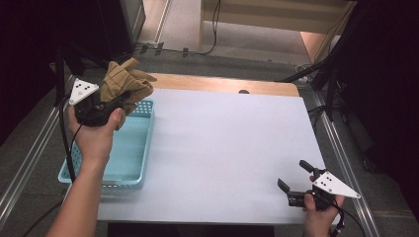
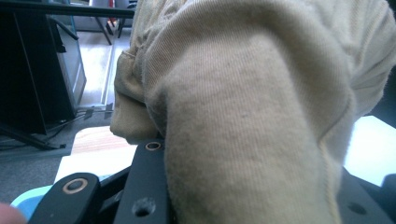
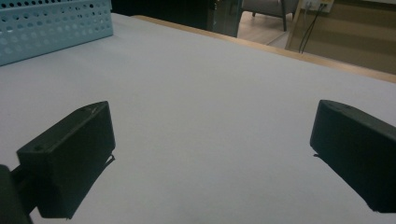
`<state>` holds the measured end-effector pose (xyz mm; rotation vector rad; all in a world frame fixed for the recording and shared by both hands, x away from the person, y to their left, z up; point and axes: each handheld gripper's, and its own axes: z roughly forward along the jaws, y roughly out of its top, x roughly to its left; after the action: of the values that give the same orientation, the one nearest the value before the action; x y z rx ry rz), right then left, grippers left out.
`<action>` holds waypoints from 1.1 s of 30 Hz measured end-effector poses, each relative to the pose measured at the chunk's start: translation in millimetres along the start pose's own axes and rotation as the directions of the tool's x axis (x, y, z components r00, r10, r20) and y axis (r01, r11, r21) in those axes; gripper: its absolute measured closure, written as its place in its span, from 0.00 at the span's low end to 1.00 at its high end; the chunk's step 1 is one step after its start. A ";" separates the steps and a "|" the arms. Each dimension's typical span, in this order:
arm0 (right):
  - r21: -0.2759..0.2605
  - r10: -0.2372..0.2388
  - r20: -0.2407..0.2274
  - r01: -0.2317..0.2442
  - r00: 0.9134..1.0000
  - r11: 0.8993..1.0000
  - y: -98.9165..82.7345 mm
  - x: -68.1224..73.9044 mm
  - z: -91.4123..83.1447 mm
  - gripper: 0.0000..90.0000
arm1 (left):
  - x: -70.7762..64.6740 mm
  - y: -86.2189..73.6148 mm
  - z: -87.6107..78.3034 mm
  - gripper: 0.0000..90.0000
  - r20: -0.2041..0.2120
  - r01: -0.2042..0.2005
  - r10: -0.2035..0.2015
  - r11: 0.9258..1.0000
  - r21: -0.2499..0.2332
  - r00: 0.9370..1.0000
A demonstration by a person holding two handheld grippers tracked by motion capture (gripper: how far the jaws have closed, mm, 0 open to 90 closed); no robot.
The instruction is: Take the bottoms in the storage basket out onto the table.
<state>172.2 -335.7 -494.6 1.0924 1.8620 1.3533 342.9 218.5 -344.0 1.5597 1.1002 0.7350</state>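
A bunched tan cloth [image 1: 123, 81] hangs in the air above the far end of a light blue perforated basket [image 1: 141, 158], with my left gripper [image 1: 121, 98] shut on it. In the left gripper view the cloth [image 2: 243, 107] bulges out between the black jaws and hides most of what lies beyond. My right gripper [image 1: 294, 175] rests near the front right corner of the white table surface [image 1: 222, 143], open with nothing between its fingers. In the right gripper view its two jaws stand wide apart over the bare white surface [image 3: 210, 121].
The basket [image 3: 56, 28] sits at the table's left edge, partly overhanging it. A wooden strip [image 1: 222, 84] runs along the table's far edge. Dark stands and cables surround the table on the floor.
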 end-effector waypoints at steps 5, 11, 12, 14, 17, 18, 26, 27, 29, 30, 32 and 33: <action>0.000 -0.003 -0.002 0.003 1.000 1.000 0.1 0.1 0.4 0.00 | -5.2 1.4 0.7 0.71 0.015 -0.001 0.002 1.000 -0.006 1.000; 0.000 -0.003 -0.004 0.003 1.000 1.000 -0.1 -0.1 0.6 0.00 | -12.2 3.5 3.0 0.71 0.033 -0.004 0.004 1.000 -0.011 0.999; 0.000 -0.003 -0.004 0.003 1.000 1.000 -0.1 0.0 0.6 0.00 | -13.1 3.7 3.4 0.71 0.034 -0.003 0.004 1.000 -0.012 0.999; 0.002 -0.003 -0.004 0.003 1.000 1.000 0.1 0.3 0.4 0.00 | -15.9 4.3 4.6 0.71 0.041 -0.005 0.006 1.000 -0.013 0.999; 0.001 -0.006 -0.005 0.006 1.000 1.000 0.2 0.1 0.4 0.00 | -20.0 4.8 5.4 0.71 0.052 -0.005 0.006 1.000 -0.014 0.999; 0.000 -0.003 -0.007 0.003 1.000 1.000 0.0 0.1 0.4 0.00 | -21.6 4.9 5.7 0.71 0.055 -0.005 0.005 1.000 -0.015 0.998; 0.005 -0.001 -0.001 0.001 1.000 1.000 -0.3 -0.5 0.7 0.00 | -33.4 7.7 6.3 0.71 0.089 -0.017 0.019 1.000 -0.021 0.996; 0.005 -0.001 -0.001 0.001 1.000 1.000 -0.3 -0.9 0.8 0.00 | -35.3 8.1 6.3 0.71 0.096 -0.020 0.022 1.000 -0.023 0.995; 0.005 0.002 0.000 -0.002 1.000 1.000 -0.5 -1.2 0.8 0.00 | -39.2 8.9 6.2 0.71 0.105 -0.023 0.026 0.999 -0.025 0.994; 0.004 0.002 0.001 -0.002 1.000 1.000 -0.6 -1.3 0.7 0.00 | -41.0 9.3 6.3 0.71 0.109 -0.029 0.031 0.999 -0.026 0.994; 0.004 0.001 0.002 -0.001 1.000 1.000 -0.5 -1.3 0.6 0.00 | -45.0 10.0 6.5 0.71 0.120 -0.034 0.037 0.999 -0.028 0.992; 0.005 0.001 0.002 -0.001 1.000 1.000 -0.5 -1.2 0.6 0.00 | -46.5 10.3 6.6 0.71 0.123 -0.034 0.037 0.999 -0.029 0.992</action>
<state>173.2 -336.6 -495.3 1.0968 1.8641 1.3485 333.3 172.9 -332.3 1.5836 0.9698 0.6653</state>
